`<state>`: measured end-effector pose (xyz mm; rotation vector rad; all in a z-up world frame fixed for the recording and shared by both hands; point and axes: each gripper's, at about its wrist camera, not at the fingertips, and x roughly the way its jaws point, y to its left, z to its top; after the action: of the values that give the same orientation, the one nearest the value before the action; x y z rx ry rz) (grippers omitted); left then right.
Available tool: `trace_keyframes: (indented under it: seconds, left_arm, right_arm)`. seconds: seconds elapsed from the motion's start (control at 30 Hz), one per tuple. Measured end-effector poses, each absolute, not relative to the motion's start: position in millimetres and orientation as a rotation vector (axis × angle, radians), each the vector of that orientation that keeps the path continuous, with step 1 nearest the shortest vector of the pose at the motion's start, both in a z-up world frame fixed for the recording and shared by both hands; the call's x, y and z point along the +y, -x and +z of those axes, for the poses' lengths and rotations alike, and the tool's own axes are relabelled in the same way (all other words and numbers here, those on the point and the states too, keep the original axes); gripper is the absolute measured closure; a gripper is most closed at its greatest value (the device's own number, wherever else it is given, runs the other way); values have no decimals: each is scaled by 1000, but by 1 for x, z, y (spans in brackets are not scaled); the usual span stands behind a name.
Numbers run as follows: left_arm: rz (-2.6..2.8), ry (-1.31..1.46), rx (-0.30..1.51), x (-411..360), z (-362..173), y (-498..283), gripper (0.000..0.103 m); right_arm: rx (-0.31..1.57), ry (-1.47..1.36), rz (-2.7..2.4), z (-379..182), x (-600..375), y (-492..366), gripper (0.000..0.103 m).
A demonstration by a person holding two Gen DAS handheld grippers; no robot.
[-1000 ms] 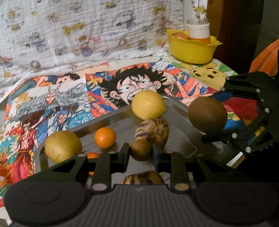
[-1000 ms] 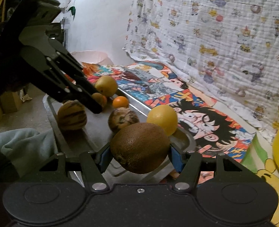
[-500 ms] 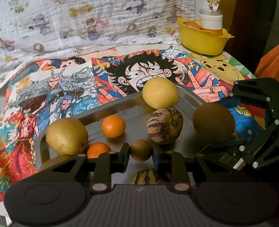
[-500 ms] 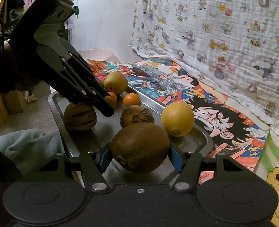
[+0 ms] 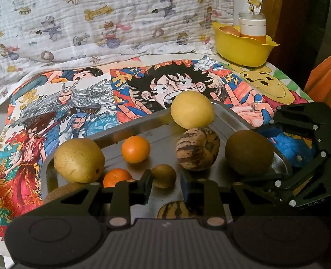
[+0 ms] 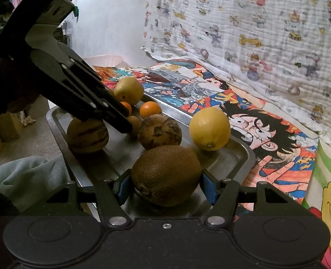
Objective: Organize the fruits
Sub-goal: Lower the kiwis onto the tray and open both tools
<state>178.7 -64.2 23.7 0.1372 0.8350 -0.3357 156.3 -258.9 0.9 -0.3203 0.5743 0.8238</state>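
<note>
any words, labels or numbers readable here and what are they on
Nothing reads clearly.
Large yellow comic-style characters on the manga poster: drawn glyphs, not legible as words.
Faint letters on the right hand-held gripper body at the lower right of the left wrist view: too small and blurred to read.
Patterned blanket: cartoon figures only, no text.
</note>
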Motion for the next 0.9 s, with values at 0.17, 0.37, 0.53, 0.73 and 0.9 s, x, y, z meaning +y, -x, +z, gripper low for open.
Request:
trace_keyframes:
  seconds: [0.17, 0.37, 0.53, 0.73, 0.9]
  left_arm:
    - [-332, -137, 833, -64, 24, -179, 72]
    - [-309, -120, 815, -61, 25, -175, 53]
    - [-303, -123, 782, -58, 29, -167, 43]
    - [-274, -122, 735, -54, 38, -157, 30]
    - [-236, -93, 696, -46, 45, -148, 17]
  right_arm:
    - [575, 313, 815, 1, -259, -156, 38]
    - [570, 298, 801, 0, -260, -156, 37]
    - [538, 277, 792, 3, -259, -151, 30]
    - [522, 274, 782, 5, -258, -148, 26]
    - [501, 246, 765, 9, -259, -143, 21]
